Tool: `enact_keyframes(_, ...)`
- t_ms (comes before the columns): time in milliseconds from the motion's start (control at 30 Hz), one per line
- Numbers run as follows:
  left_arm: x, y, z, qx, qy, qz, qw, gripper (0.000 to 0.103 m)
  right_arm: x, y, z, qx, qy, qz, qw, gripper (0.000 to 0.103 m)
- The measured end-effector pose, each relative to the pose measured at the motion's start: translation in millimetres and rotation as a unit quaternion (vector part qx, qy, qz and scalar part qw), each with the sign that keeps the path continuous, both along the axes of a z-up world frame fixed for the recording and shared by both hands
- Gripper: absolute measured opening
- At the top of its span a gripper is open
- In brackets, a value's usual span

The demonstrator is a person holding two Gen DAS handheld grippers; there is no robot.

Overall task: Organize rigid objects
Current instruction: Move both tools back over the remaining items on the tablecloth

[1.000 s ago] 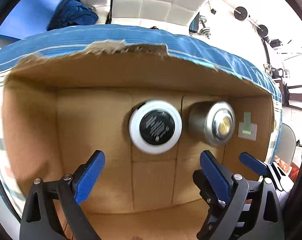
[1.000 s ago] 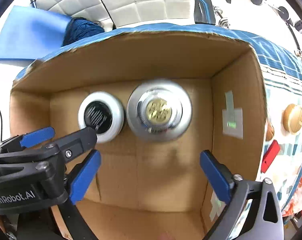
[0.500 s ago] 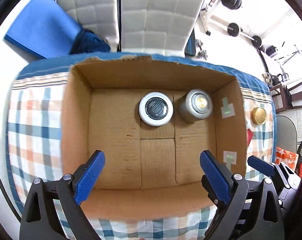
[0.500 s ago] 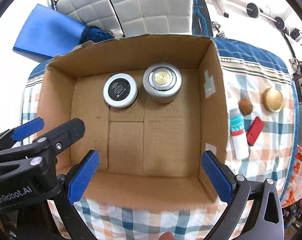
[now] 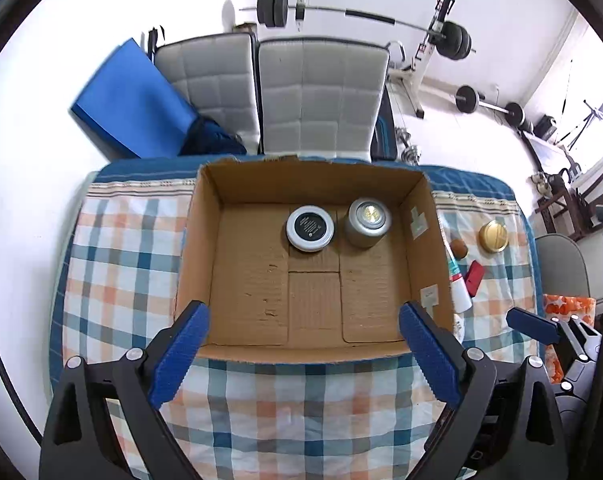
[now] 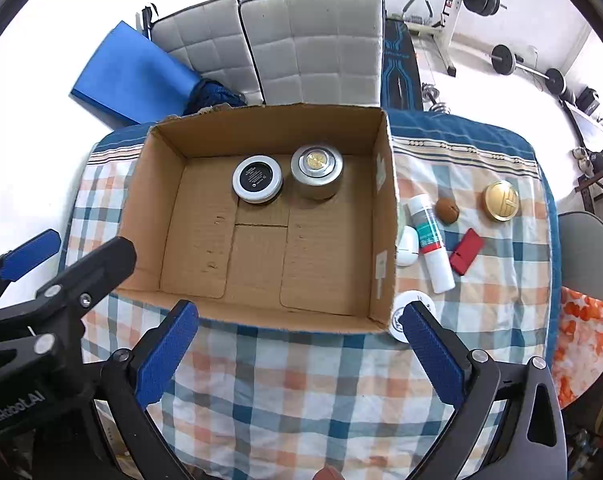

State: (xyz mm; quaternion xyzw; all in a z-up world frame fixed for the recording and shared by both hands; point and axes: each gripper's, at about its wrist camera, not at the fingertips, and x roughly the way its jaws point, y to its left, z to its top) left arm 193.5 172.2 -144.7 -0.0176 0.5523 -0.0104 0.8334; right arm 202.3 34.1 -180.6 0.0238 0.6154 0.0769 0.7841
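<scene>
White plastic tube w/ green-red band [image 6: 430, 240] lies on the checked-cloth bench [image 6: 301, 380], just right of the brown cardboard box [image 6: 383, 216], long axis running away from the nearer right claw [image 6: 301, 356]. Both claws gape, empty; left claw [image 5: 301, 354] faces the box.

Brown cardboard box [image 6: 381, 216]; blue-orange-white plaid cloth [image 6: 301, 380]; black-topped white-rimmed tin [image 6: 257, 178]; silver jar [image 6: 316, 168], gold centre; gold lid [image 6: 501, 201]; red case [image 6: 466, 251]; white tube [image 6: 431, 242], teal-and-red band; blue claw pads [image 6: 167, 354].
</scene>
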Motion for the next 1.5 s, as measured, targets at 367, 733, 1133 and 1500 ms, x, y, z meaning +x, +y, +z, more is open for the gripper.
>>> enact_keyframes(367,-23,-29,36,0.006,-0.036,0.001,0.9993,0.097,-21,-36,33,0.025,-0.026,-0.001,0.999,0.103)
enact_keyframes(733,19,-129,23,0.024,-0.039,-0.057,0.9973,0.097,1,-190,5,0.033,0.016,-0.124,0.992,0.103)
enact_keyframes(1133,139,-223,-85,0.024,0.076,-0.067,0.9945,0.097,97,-310,-104,0.06,0.063,-0.194,0.977,0.103)
enact_keyframes(1500,190,-253,-162,0.152,0.103,-0.048,0.9819,0.097,178,-309,-212,0.052,0.138,-0.188,0.971,0.102)
